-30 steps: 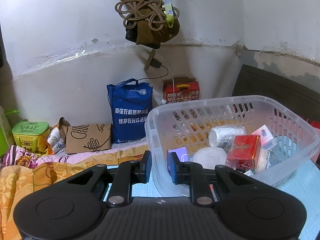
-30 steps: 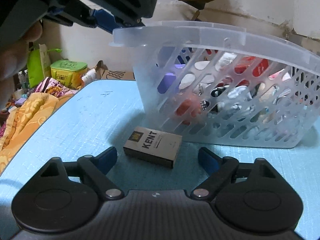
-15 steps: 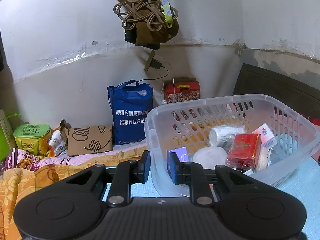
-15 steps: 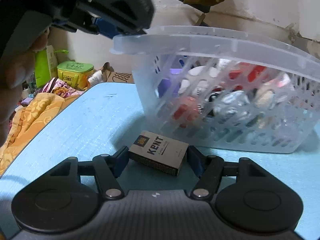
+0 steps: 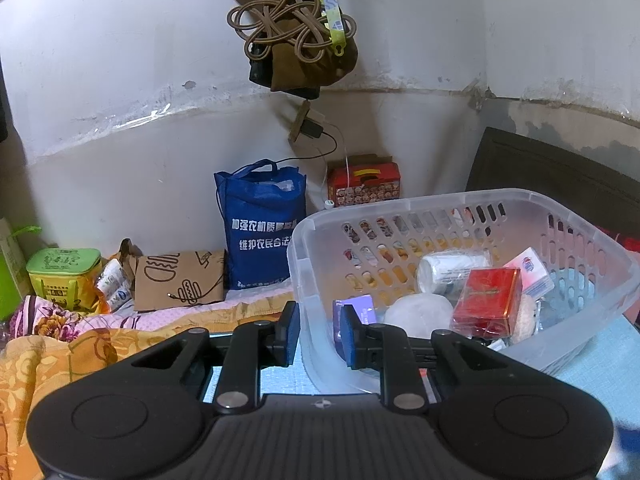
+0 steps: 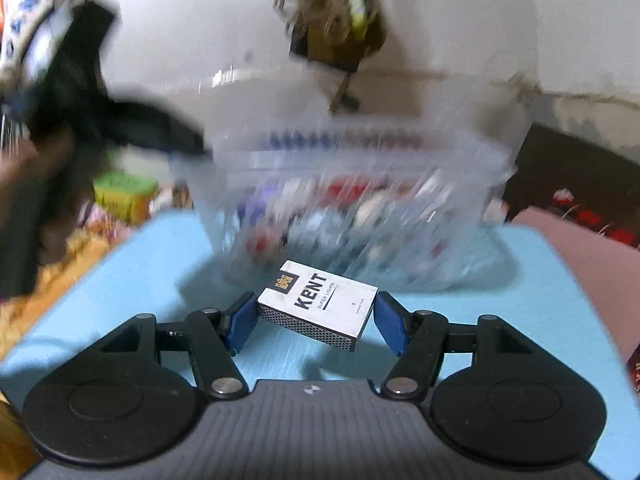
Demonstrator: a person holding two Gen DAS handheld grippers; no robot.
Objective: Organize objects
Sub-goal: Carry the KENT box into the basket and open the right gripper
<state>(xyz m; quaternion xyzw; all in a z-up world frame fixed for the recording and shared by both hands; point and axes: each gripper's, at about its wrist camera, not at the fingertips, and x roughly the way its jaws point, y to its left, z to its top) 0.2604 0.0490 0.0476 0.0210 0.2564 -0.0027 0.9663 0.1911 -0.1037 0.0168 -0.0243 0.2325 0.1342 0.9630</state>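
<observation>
While the right tongs [image 6: 316,322] pinch it by its two short ends, the cigarette pack [image 6: 320,304] hangs just above the blue desk [image 6: 500,320], clear of the surface with its shadow below. It is a flat white box printed "KENT SUPER LIGHTS" in dark letters, with a small gold crest near one corner and a dark dotted pattern along its near edge. Its broad printed face looks upward, its long axis runs left to right between the blue pads [image 6: 244,322], and it sits a little skewed, the left end farther away and higher than the right. Beyond it stands the clear plastic basket [image 6: 360,200], blurred in this view. From the left wrist view the basket [image 5: 592,236] has slotted walls and holds a red box [image 5: 488,300], a white roll [image 5: 452,270], a round whitish lump [image 5: 420,314], a purple packet [image 5: 360,306] and a small white packet with a red and blue mark [image 5: 530,270]. The left tongs [image 5: 320,336] straddle the basket's near wall, one blue pad outside and one inside; whether the pads actually press the plastic I cannot tell. Behind, against the wall, stand a blue bag [image 5: 262,232], a cardboard sheet [image 5: 180,280] and a green box [image 5: 64,274].
</observation>
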